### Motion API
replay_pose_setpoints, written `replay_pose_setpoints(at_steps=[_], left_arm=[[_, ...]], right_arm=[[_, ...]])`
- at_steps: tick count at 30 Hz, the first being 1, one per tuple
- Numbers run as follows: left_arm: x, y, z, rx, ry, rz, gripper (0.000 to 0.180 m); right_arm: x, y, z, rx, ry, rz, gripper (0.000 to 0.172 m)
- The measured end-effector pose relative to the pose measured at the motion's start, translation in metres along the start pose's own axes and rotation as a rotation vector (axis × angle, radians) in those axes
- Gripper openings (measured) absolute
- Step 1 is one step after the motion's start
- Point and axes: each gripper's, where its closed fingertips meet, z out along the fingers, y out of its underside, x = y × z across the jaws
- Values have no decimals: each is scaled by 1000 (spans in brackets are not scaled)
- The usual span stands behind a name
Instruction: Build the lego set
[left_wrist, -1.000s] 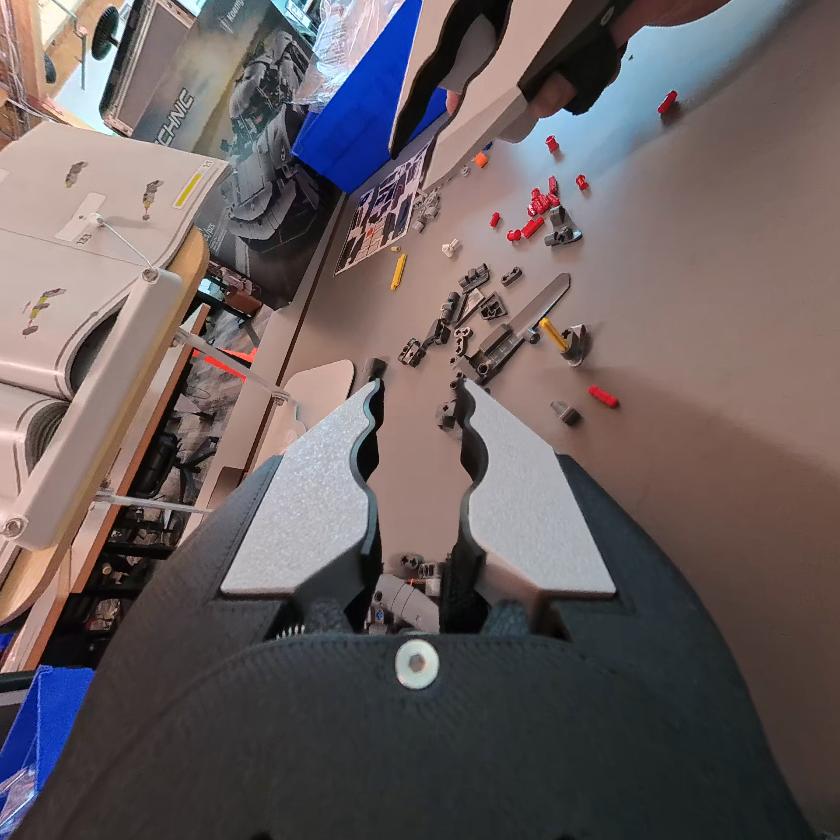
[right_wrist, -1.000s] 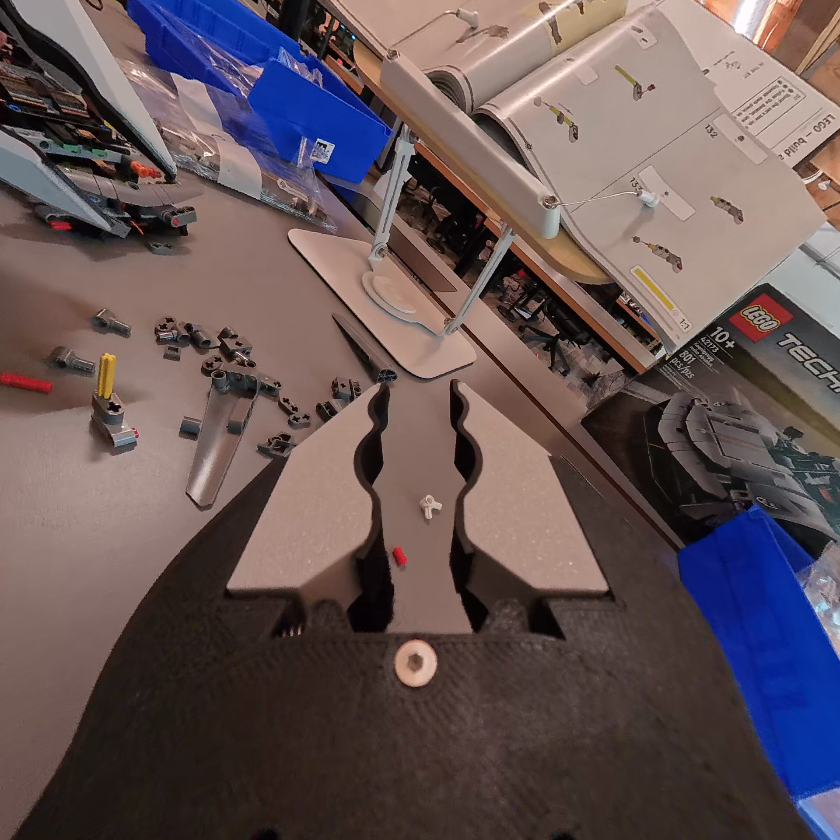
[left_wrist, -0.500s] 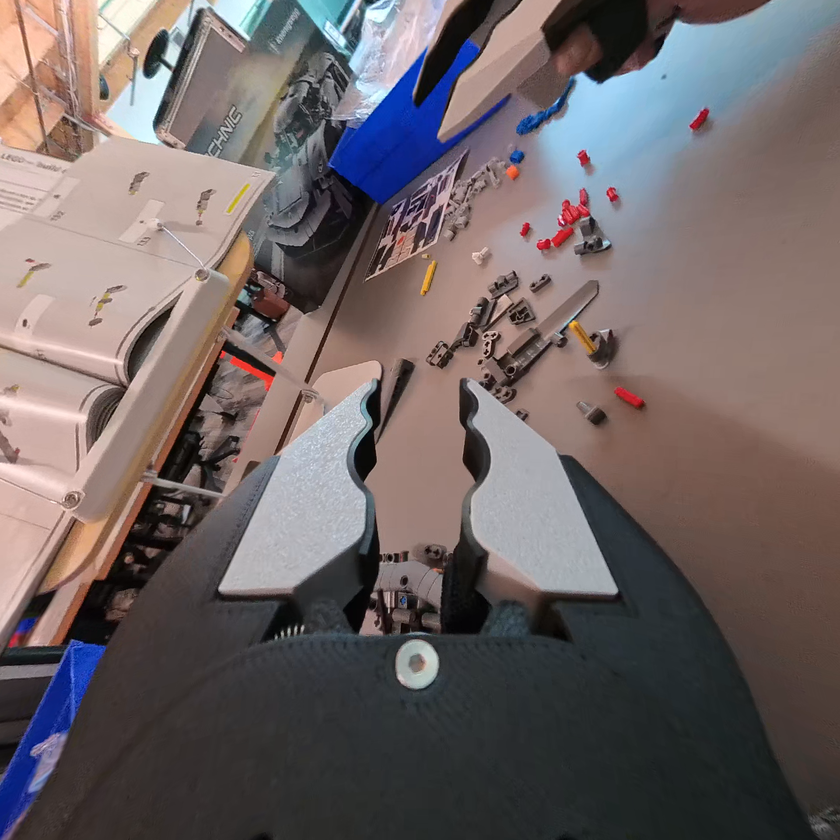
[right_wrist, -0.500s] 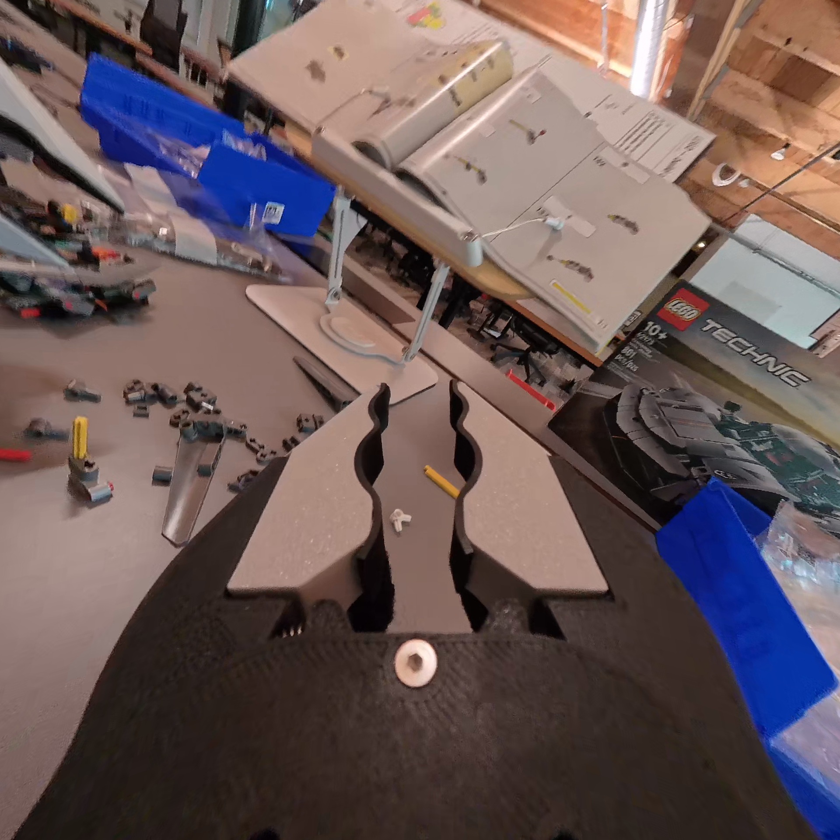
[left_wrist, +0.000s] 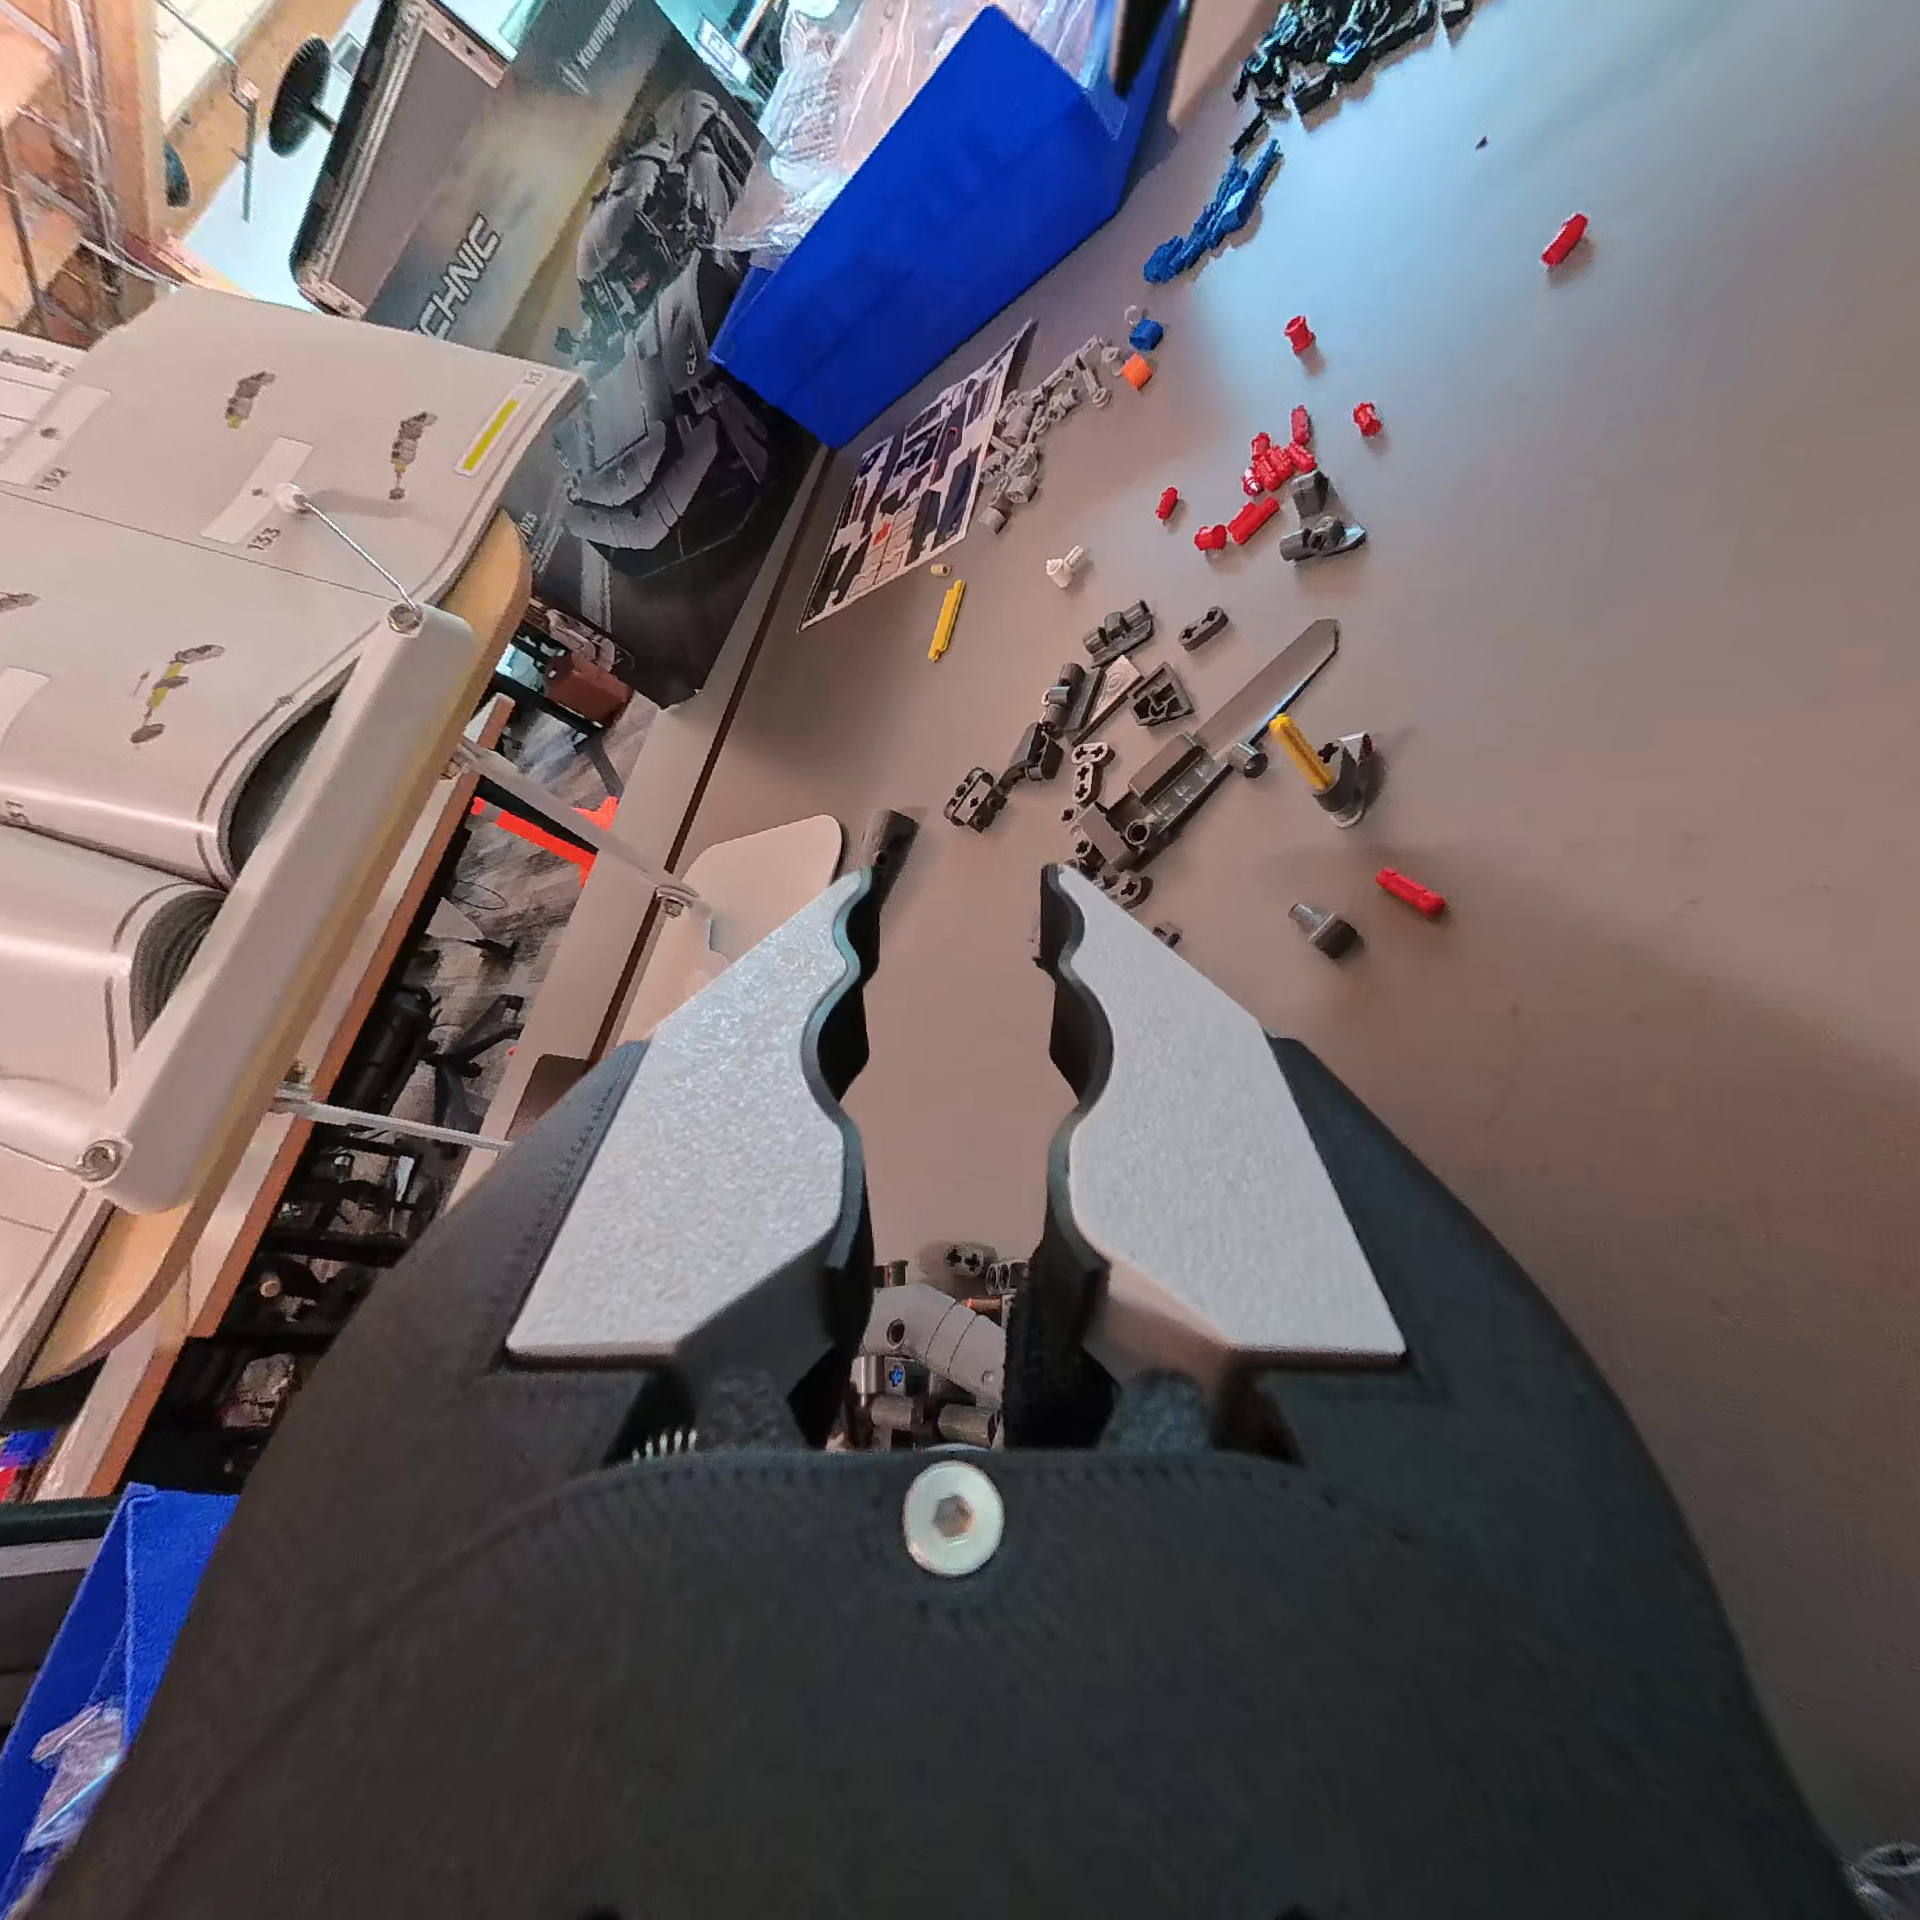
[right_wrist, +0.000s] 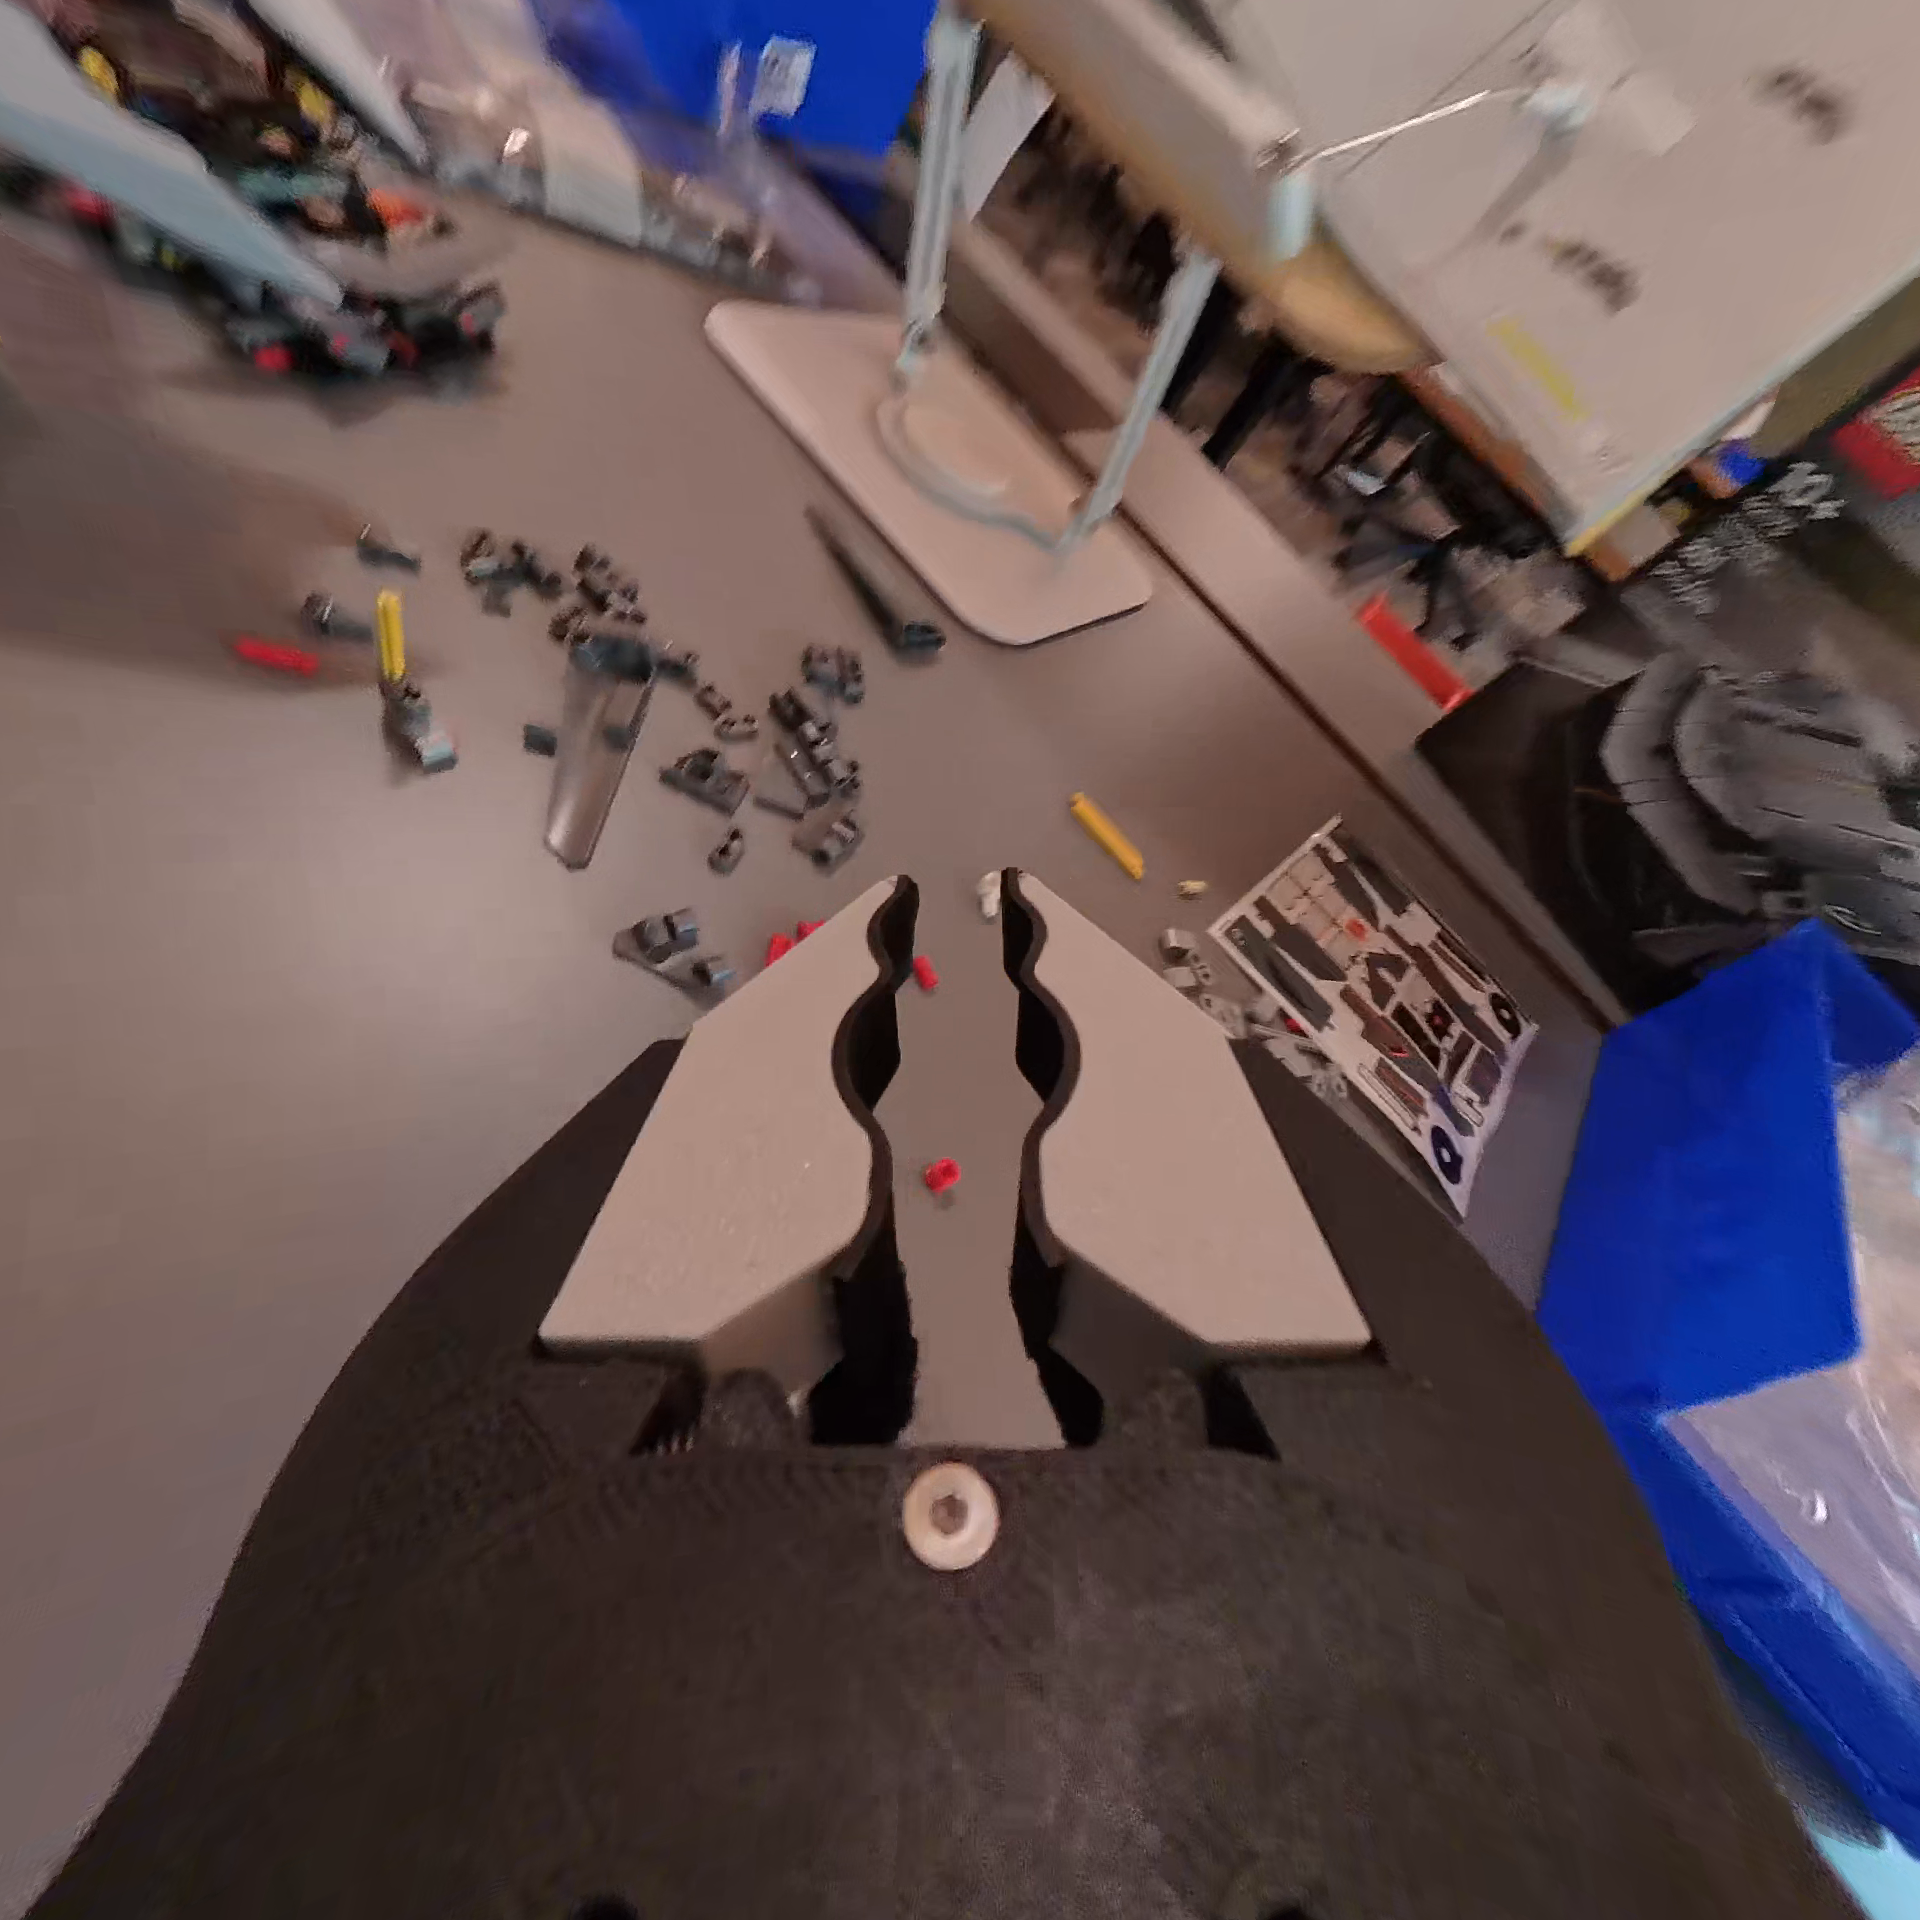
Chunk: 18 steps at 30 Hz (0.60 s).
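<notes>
Left wrist view: your left gripper (left_wrist: 951, 883) hangs tilted over the grey table (left_wrist: 1621, 1195). Its fingertips stand well apart, with only bare tabletop showing between them. Deep between the finger bases sits a grey assembly (left_wrist: 935, 1340) of small building parts. It fills the space between the inner faces, though you cannot see plainly how hard the pads bear on it. Just past the left fingertip lies the end of a long dark beam (left_wrist: 888, 836), beside the white base of the book stand (left_wrist: 769, 862). Past the right fingertip is a scatter of dark grey parts (left_wrist: 1122, 748). Farther off lie a cluster of red pins (left_wrist: 1268, 478), a yellow axle (left_wrist: 945, 620), a sticker sheet (left_wrist: 925, 488) and a blue bin (left_wrist: 935, 260).

Right wrist view (blurred): your right gripper (right_wrist: 958, 883) is over the same table (right_wrist: 208, 1039). Its fingers are drawn close but not meeting, and they grip nothing. Through the slit you see a red pin (right_wrist: 942, 1174) lying on the table. A small white piece (right_wrist: 987, 894) lies just beside the right fingertip, not between the pads. The yellow axle (right_wrist: 1107, 821) and sticker sheet (right_wrist: 1382, 997) lie to the right, and the dark grey parts (right_wrist: 727, 707) lie ahead to the left.
</notes>
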Motion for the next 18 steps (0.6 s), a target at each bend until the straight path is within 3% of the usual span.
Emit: replay_pose_setpoints(at_steps=[9,18], left_arm=[[-19,2,-4,0,-72,-38,28],[-36,5,-10,3,-132,-69,29]], right_arm=[[14,0,29,-129,28,-197,18],[78,7,-14,-143,197,-84,32]])
